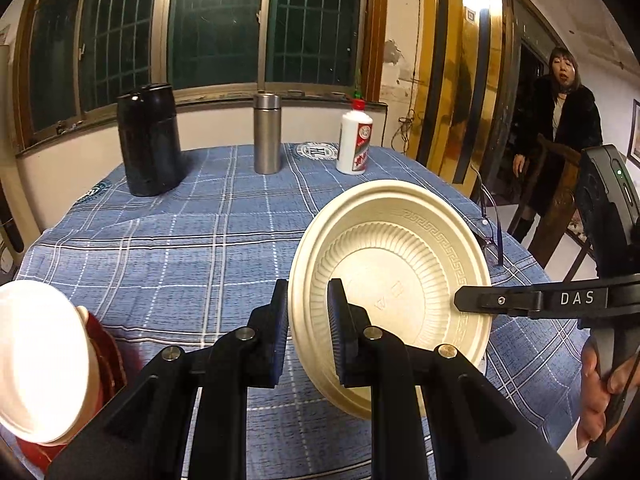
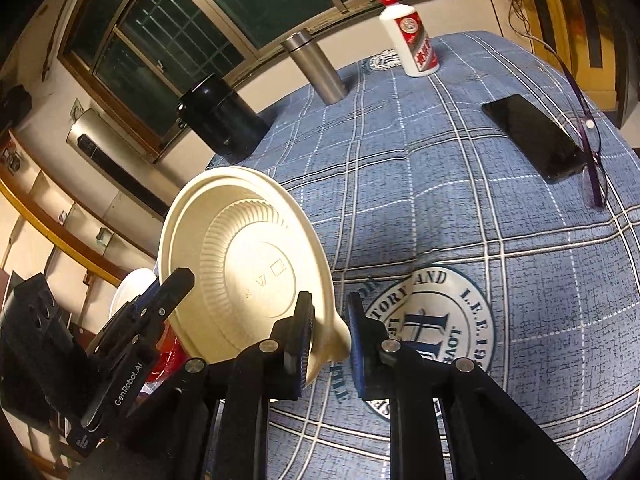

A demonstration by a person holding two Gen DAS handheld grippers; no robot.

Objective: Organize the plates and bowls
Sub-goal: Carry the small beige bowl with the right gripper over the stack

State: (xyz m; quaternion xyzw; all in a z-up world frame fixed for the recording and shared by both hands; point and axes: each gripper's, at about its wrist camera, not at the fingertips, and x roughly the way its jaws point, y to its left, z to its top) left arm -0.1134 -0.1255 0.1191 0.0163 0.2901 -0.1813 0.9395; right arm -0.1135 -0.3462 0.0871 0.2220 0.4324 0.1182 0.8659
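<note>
A cream ribbed bowl hangs tilted above the blue plaid tablecloth, its hollow facing both cameras. My left gripper is shut on its near-left rim. The right gripper reaches in from the right and grips the opposite rim. In the right wrist view the same bowl has its rim lip pinched in my right gripper, while the left gripper holds the far side. A white bowl sits on red plates at the left edge.
At the table's far side stand a black flask, a steel thermos and a white liquor bottle. A black phone and purple glasses lie at the right. A person stands behind a wooden chair.
</note>
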